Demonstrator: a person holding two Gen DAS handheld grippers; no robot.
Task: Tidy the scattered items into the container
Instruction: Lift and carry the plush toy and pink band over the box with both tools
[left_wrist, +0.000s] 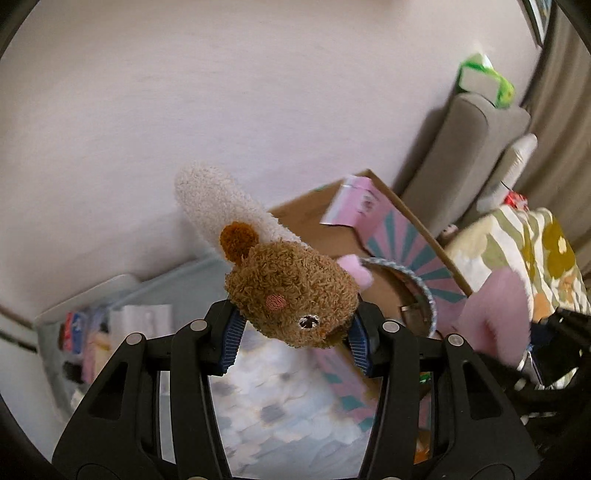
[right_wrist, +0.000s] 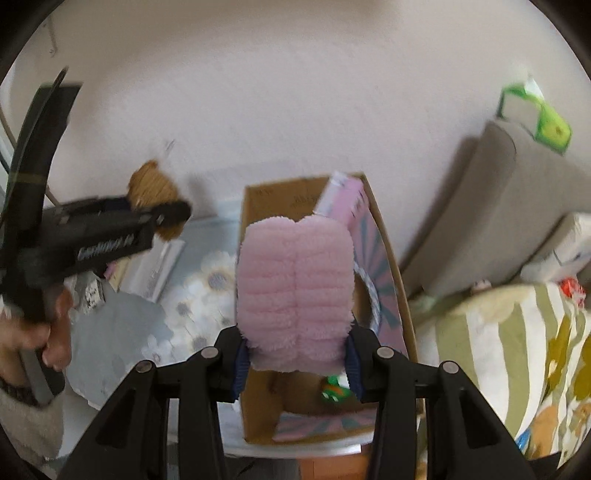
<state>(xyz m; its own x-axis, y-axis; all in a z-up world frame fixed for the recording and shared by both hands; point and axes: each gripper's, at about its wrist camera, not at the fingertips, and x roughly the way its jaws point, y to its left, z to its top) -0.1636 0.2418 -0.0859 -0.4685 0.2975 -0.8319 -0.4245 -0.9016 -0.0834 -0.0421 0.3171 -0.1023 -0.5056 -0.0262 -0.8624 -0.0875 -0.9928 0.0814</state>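
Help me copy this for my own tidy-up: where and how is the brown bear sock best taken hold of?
Grip the bear sock across its plump brown head, from the face end, one pad on each cheek side. The left gripper holds it that way now: the stuffed head fills the jaws, while the thin cream leg pokes out beyond and would bunch or slip if pinched.

Left gripper (left_wrist: 295, 332): black linkage arms, silver round screws, blue ribbed pads. Right gripper (right_wrist: 295, 363): same. Cream fuzzy sleeve (right_wrist: 26, 424) at eight o'clock.
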